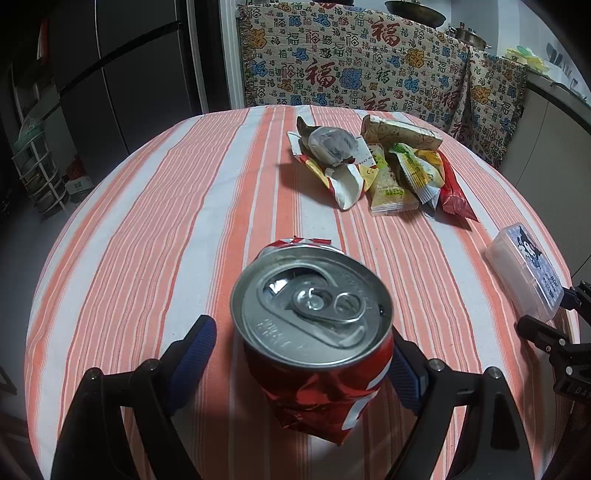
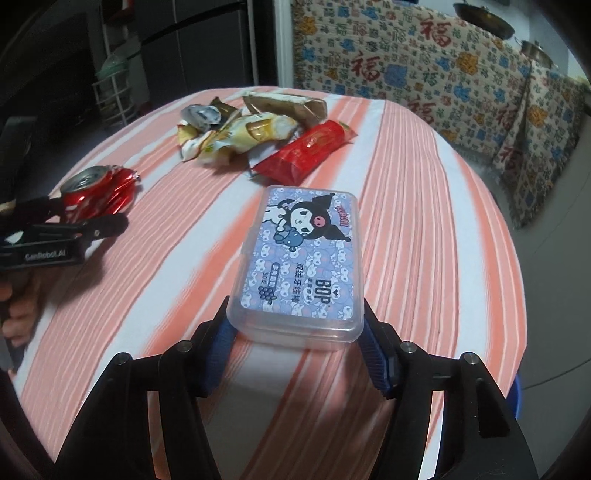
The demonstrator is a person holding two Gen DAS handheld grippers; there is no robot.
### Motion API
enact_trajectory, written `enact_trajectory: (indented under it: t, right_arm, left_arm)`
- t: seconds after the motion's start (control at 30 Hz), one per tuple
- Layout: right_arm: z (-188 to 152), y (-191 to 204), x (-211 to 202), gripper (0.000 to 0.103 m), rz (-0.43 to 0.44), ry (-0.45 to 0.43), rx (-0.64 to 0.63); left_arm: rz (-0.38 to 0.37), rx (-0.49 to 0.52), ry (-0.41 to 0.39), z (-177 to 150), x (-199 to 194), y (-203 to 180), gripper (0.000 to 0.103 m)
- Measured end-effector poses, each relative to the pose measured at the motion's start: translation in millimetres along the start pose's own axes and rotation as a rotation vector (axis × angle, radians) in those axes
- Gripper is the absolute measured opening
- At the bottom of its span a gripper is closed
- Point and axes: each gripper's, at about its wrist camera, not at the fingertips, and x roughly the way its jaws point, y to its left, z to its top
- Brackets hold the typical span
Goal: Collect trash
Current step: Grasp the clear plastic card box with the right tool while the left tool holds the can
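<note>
The table [image 1: 155, 206] in front of me wears an orange and white striped cloth. Behind it a patterned blanket [image 1: 354, 62] with red characters hangs over furniture, pots [image 1: 415, 13] stand on top, and a dark fridge [image 1: 122, 66] and a white wire rack [image 1: 37, 173] are off to the left.

A heap of snack wrappers [image 1: 373, 166] lies near the far side of the table, a red packet [image 2: 308, 151] at its right edge.

My left gripper [image 1: 301, 354] is spread wide around a crushed red can [image 1: 314, 332], top toward the camera. The right pad [image 1: 404, 376] touches the can; the left pad [image 1: 194, 354] stands clear.

My right gripper [image 2: 295, 354] is open around the near end of a clear plastic box [image 2: 299, 258] with a cartoon label. Both pads sit right at its corners; I cannot tell whether they press it.
</note>
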Motion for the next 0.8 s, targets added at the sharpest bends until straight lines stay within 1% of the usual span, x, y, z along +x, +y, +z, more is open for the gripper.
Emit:
enact_trajectory:
  t: [0.07, 0.17, 0.4, 0.53, 0.63, 0.7, 0.8]
  right_arm:
    - [-1, -2, 2, 0.077, -0.006, -0.006, 0.013]
    - [3, -4, 6, 0.085, -0.008, 0.004, 0.023]
    - [11, -4, 16, 0.097, -0.008, 0.026, 0.036]
    - [15, -7, 18, 0.097, 0.004, 0.045, 0.038]
    - [21, -18, 10, 0.092, 0.04, 0.051, 0.07]
    - [26, -26, -1, 0.092, 0.061, 0.031, 0.093]
    - [31, -26, -7, 0.092, 0.088, 0.035, 0.085]
  left_arm:
    - [0.0, 0.0, 0.0, 0, 0, 0, 0.088]
    - [0.0, -0.001, 0.0, 0, 0, 0, 0.088]
    - [0.0, -0.001, 0.0, 0, 0, 0, 0.088]
    - [-0.006, -0.005, -0.001, 0, 0, 1, 0.088]
    - [-0.054, 0.042, 0.013, -1, -5, 2, 0.087]
    - [-0.074, 0.059, 0.007, -3, -13, 5, 0.087]
    - [-0.085, 0.064, -0.013, -1, -25, 9, 0.087]
